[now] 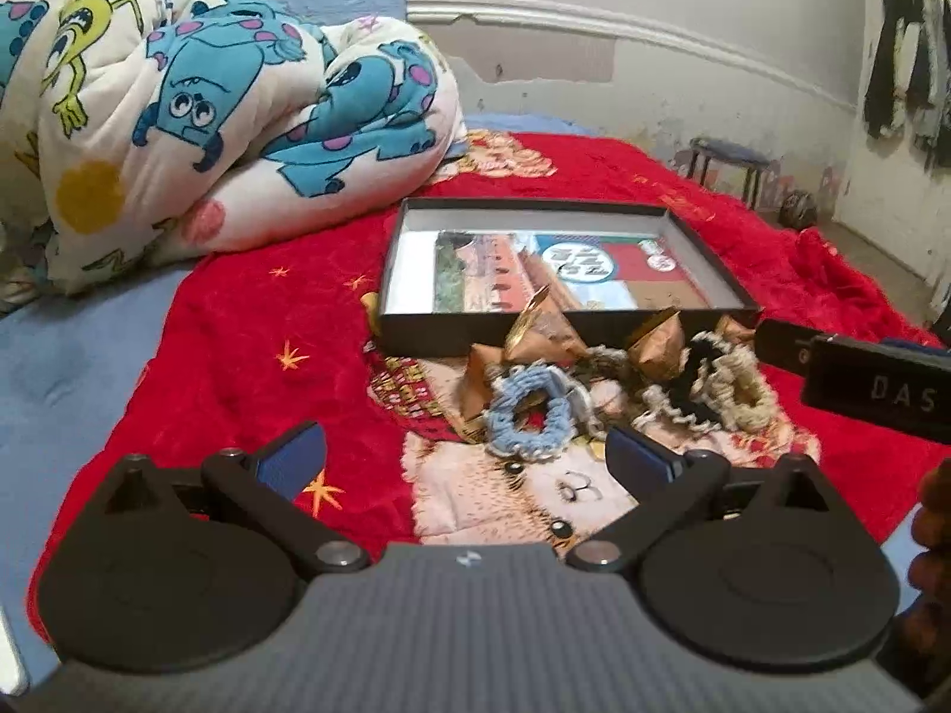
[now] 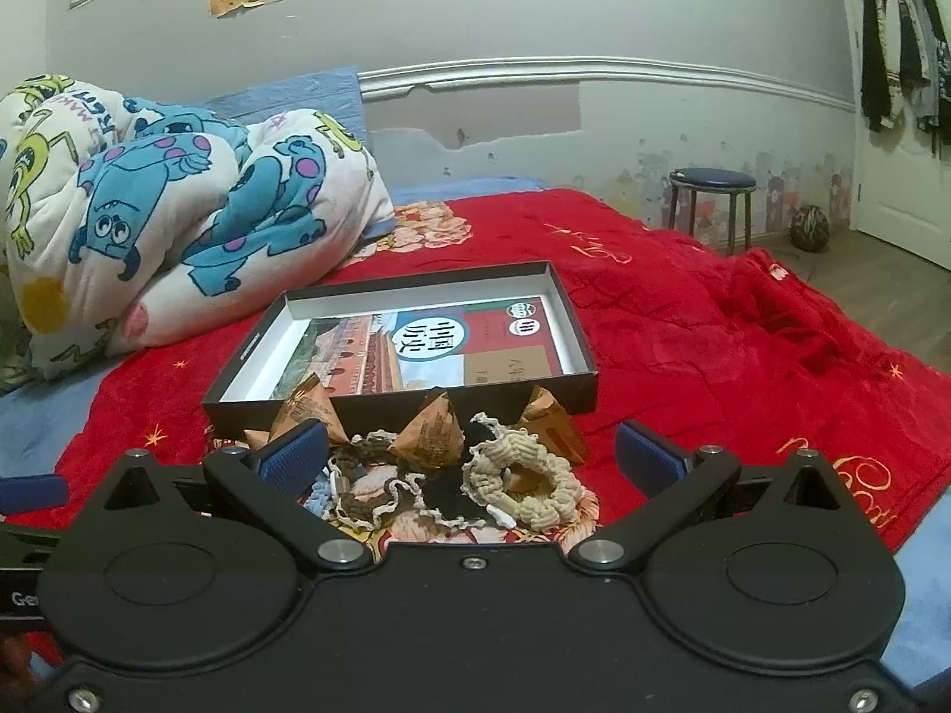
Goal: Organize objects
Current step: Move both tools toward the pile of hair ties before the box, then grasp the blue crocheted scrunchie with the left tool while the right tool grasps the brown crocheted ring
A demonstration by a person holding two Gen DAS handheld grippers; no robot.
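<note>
A shallow black box (image 1: 416, 333) (image 2: 392, 401) with a book inside lies open on the red blanket. In front of it lie several brown paper-wrapped pyramids (image 1: 544, 336) (image 2: 431, 437), a light blue scrunchie (image 1: 526, 419), a cream scrunchie (image 1: 746, 383) (image 2: 535, 487), a black one (image 1: 695, 383) (image 2: 446, 496) and a brown one (image 2: 362, 493). My left gripper (image 1: 466, 457) is open and empty, just short of the blue scrunchie. My right gripper (image 2: 472, 454) is open and empty, its fingers either side of the pile; its body shows in the left wrist view (image 1: 856, 371).
A rolled cartoon-print duvet (image 1: 208, 119) (image 2: 178, 208) lies at the back left of the bed. A blue stool (image 2: 710, 202) and a ball (image 2: 808, 229) stand on the floor beyond the bed's right side. Clothes (image 2: 897, 35) hang by the door.
</note>
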